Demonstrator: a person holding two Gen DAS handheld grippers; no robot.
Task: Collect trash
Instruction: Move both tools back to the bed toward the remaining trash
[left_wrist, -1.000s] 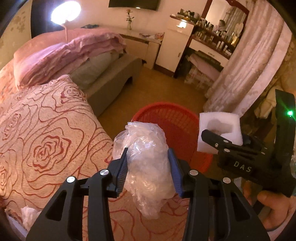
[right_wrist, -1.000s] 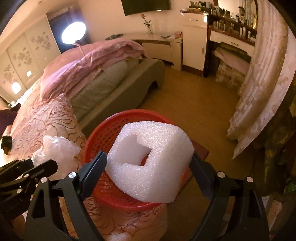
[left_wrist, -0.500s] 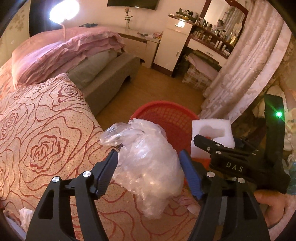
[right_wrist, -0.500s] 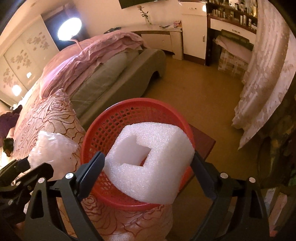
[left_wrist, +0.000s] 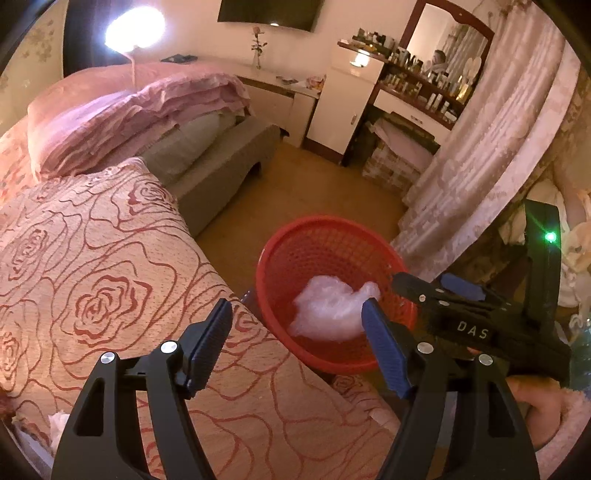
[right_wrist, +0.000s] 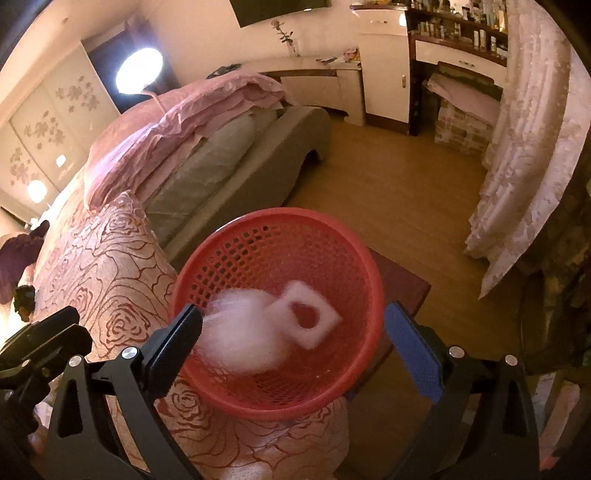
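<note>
A red mesh basket (left_wrist: 321, 221) (right_wrist: 277, 216) stands beside the bed's edge. Inside it lie a crumpled clear plastic bag (left_wrist: 325, 310) (right_wrist: 240, 339) and a white foam block (right_wrist: 328, 321) with a square hole; the foam looks blurred. Above the basket's near rim my left gripper (left_wrist: 295, 308) has its jaws opening, with nothing between the pads. My right gripper (right_wrist: 293, 310) hangs over the basket, its jaws also opening and empty. Each gripper shows in the other's view: the right gripper (left_wrist: 436, 288) to the right, the left gripper (right_wrist: 79, 325) at the lower left.
The bed with a rose-patterned cover (left_wrist: 92, 277) fills the left side, a small white scrap (left_wrist: 59, 421) on it near the bottom edge. The basket sits on a dark red stand (right_wrist: 402, 288). A curtain (right_wrist: 517, 184) hangs right, beyond wooden floor. A hand (left_wrist: 535, 406) holds the right gripper.
Both grippers opened wider. The plastic bag left the left jaws and the foam block left the right jaws; both now lie down in the red basket.
</note>
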